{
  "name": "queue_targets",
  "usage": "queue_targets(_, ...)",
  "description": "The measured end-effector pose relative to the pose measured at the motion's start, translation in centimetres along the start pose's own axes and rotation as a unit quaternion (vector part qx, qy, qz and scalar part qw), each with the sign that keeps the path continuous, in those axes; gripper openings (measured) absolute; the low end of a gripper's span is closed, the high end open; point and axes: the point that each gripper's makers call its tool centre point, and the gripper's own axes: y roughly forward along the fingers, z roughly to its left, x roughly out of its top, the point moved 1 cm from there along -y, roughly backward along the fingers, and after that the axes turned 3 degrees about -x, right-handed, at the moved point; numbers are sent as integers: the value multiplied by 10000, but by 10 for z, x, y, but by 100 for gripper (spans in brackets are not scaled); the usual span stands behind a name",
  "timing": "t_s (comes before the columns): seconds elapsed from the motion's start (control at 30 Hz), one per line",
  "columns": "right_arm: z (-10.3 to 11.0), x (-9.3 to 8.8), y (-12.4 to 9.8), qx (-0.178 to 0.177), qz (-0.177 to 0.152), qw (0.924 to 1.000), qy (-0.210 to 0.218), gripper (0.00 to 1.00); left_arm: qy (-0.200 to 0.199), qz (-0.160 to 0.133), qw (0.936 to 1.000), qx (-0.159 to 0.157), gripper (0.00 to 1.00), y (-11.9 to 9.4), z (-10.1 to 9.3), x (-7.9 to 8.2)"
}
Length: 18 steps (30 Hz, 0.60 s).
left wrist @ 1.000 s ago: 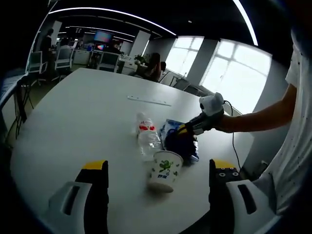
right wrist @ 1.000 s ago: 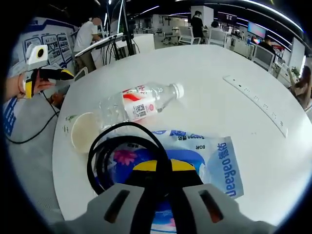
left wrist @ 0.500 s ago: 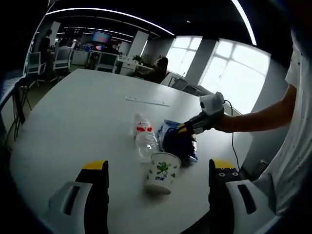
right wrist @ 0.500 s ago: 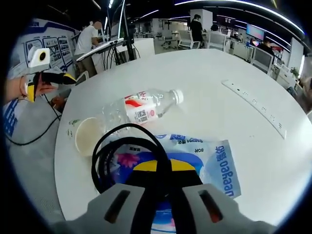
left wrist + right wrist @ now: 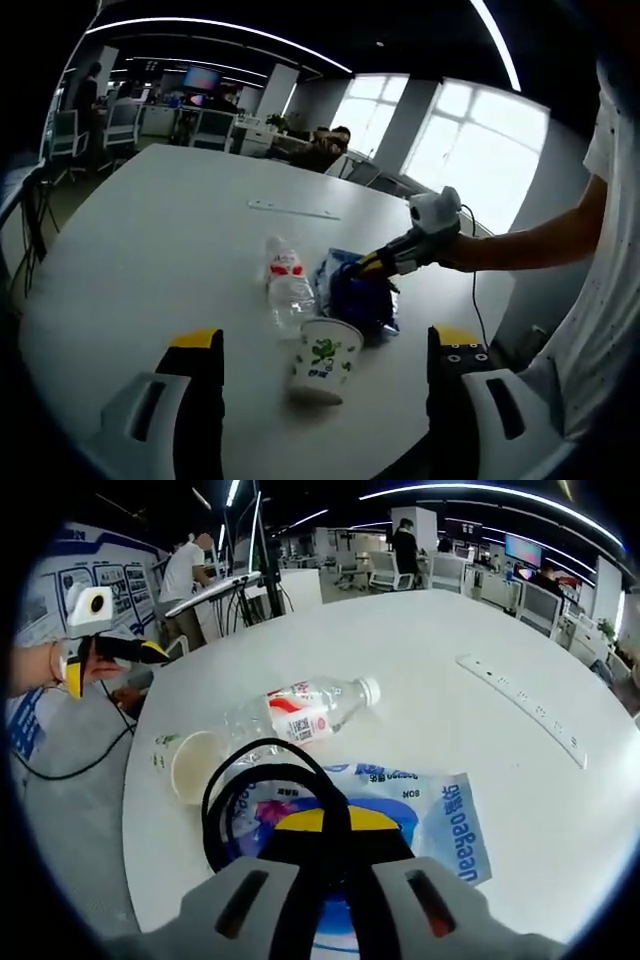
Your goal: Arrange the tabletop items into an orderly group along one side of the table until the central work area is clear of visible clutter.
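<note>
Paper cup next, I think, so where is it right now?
In the left gripper view the paper cup stands just beyond the open jaws, directly in front of the lying water bottle and beside the blue packet.

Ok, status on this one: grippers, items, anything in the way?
Right gripper shut on black cable, over blue packet. Left gripper open, empty. Paper cup and bottle beside packet. Nothing blocking.

White table (image 5: 430, 650); clear bottle (image 5: 300, 712) (red-and-white label); blue packet (image 5: 440, 815); black cable (image 5: 235, 790).

We see an open office with bright tall windows (image 5: 470, 140), ceiling light strips (image 5: 220, 25), distant desks and chairs (image 5: 125, 120), grey floor.
</note>
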Motion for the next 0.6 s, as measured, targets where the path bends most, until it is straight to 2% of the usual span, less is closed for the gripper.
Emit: queue_targets(0.6,10,8,-21,95,-379,9991,186,1,112,-6,9998,-189,83,11,-16,8)
